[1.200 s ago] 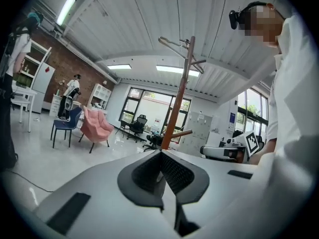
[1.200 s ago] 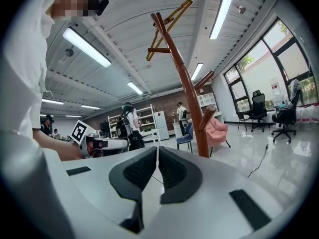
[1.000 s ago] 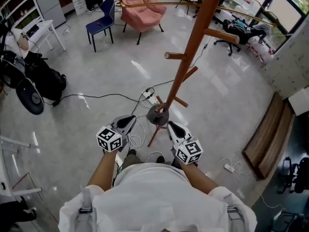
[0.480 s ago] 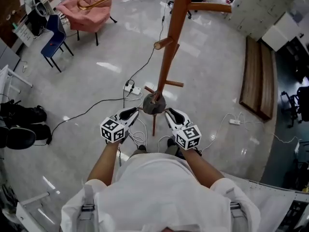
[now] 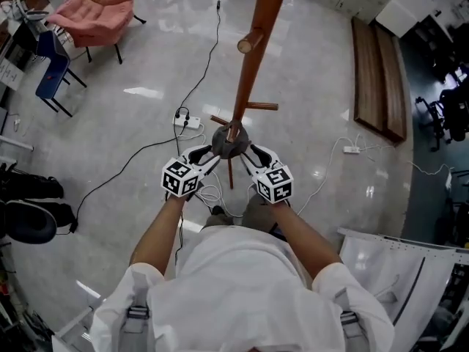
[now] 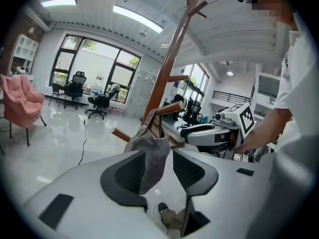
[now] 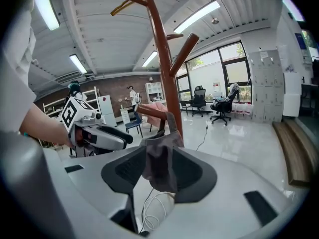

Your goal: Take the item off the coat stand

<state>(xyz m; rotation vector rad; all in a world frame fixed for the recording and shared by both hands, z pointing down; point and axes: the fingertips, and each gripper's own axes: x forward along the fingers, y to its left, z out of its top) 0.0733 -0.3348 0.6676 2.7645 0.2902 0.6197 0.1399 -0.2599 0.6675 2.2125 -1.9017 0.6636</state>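
The task was barely started: the grey cap (image 5: 229, 143) hung by its strap from a low peg (image 6: 168, 108) of the coat stand (image 5: 253, 57), close to the pole and well below the upper arms, and nothing had lifted it off. The left gripper (image 6: 158, 169) stood on one side of the pole and the right gripper (image 7: 160, 171) on the other, both pointed at the cap from the person's side of the stand. Each pair of tongs had just been opening and stood spread wide. In each gripper view the cloth of the cap drooped between the two dark pads, but neither pair pressed on it. The reach looked done. What seemed left was to pinch the cloth, raise the strap clear of the peg's tip and carry the cap away from the stand.
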